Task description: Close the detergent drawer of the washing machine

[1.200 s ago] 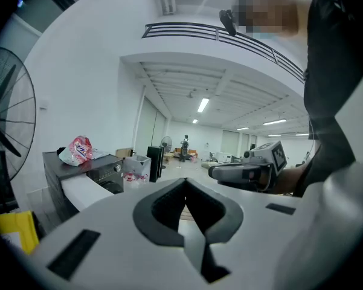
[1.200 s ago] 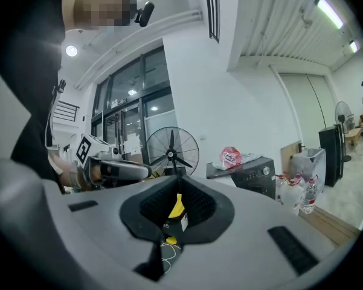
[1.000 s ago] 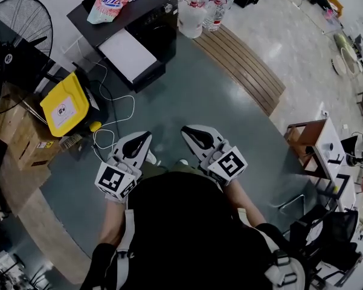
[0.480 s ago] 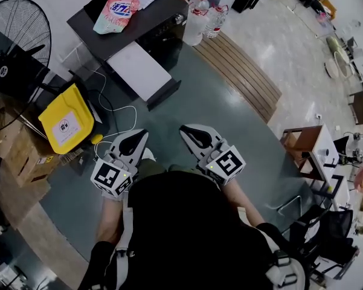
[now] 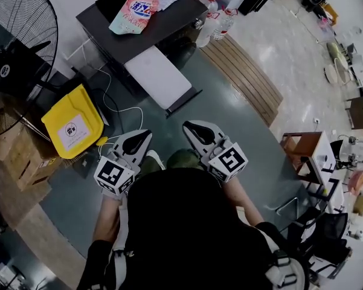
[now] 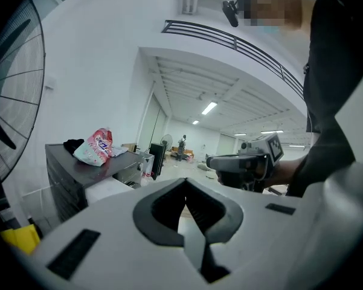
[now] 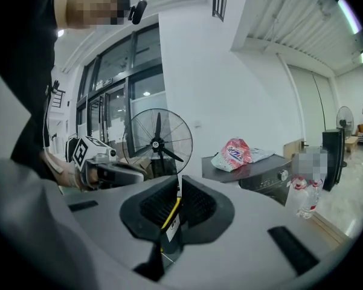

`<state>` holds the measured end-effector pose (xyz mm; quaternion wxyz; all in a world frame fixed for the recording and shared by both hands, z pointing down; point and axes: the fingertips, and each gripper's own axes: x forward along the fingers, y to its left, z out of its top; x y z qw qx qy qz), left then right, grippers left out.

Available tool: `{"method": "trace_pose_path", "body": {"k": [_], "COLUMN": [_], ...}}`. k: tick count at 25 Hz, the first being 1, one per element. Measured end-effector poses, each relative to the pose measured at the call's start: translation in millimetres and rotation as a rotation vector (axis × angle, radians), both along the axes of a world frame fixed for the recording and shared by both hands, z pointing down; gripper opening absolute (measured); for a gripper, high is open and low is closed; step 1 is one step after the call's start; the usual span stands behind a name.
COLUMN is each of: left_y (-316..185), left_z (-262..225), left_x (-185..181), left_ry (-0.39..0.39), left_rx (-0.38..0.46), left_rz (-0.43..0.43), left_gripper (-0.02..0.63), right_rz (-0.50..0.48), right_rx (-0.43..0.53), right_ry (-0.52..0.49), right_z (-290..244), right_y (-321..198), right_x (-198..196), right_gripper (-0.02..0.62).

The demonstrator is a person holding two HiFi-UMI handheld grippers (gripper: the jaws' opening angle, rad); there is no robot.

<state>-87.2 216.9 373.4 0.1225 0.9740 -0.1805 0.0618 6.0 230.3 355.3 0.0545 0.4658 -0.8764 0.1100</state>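
The dark grey washing machine (image 5: 169, 18) stands ahead of me, with a pink detergent bag (image 5: 136, 9) and a cloth on its top. A long white panel (image 5: 160, 77), seemingly the drawer, juts out from its front toward me. Both grippers are held side by side at waist height, short of the panel and touching nothing. My left gripper (image 5: 146, 135) has its jaws pressed together and empty (image 6: 186, 183). My right gripper (image 5: 187, 127) shows only a thin slit between its pads (image 7: 178, 183), with a yellow strip and white tag low inside it. The machine (image 7: 263, 174) appears right of the jaws in the right gripper view.
A black standing fan (image 5: 15, 47) and a yellow box (image 5: 72, 122) on cartons stand at the left, with a white cable (image 5: 124, 116) on the floor. Water bottles (image 5: 214, 23) and a slatted wooden platform (image 5: 247, 77) lie right of the machine. A wooden stand (image 5: 302, 153) is far right.
The washing machine and its white panel have come nearer and slid right in the head view as I walk toward them. Both grippers travel along side by side, jaws unchanged.
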Motion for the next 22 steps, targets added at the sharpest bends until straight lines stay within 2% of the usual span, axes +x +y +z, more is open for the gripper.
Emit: {"method": "trace_pose_path", "body": {"k": [5, 9, 15, 22], "left_y": [-21.1, -32.9, -53.4, -81.6], "left_z": [13.2, 25.8, 46.1, 69.7], "left_x": [-12.3, -6.6, 11.6, 40.7], "left_ry": [-0.014, -0.044, -0.080, -0.132], "left_rx": [-0.033, -0.054, -0.096, -0.156], "left_rz": [-0.020, -0.034, -0.083, -0.156], "left_gripper": [0.011, 0.011, 0.011, 0.011], "right_rz": [-0.001, -0.007, -0.054, -0.123], "right_rx": [-0.026, -0.058, -0.096, -0.153], "right_ry": [0.003, 0.005, 0.004, 0.032], "right_z": [9.8, 16.3, 34.5, 65.5], "right_y": [-23.9, -40.9, -66.2, -98.6], "right_x": [-7.7, -2.5, 18.7, 60.7], "right_gripper": [0.032, 0.032, 0.032, 0.032]}}
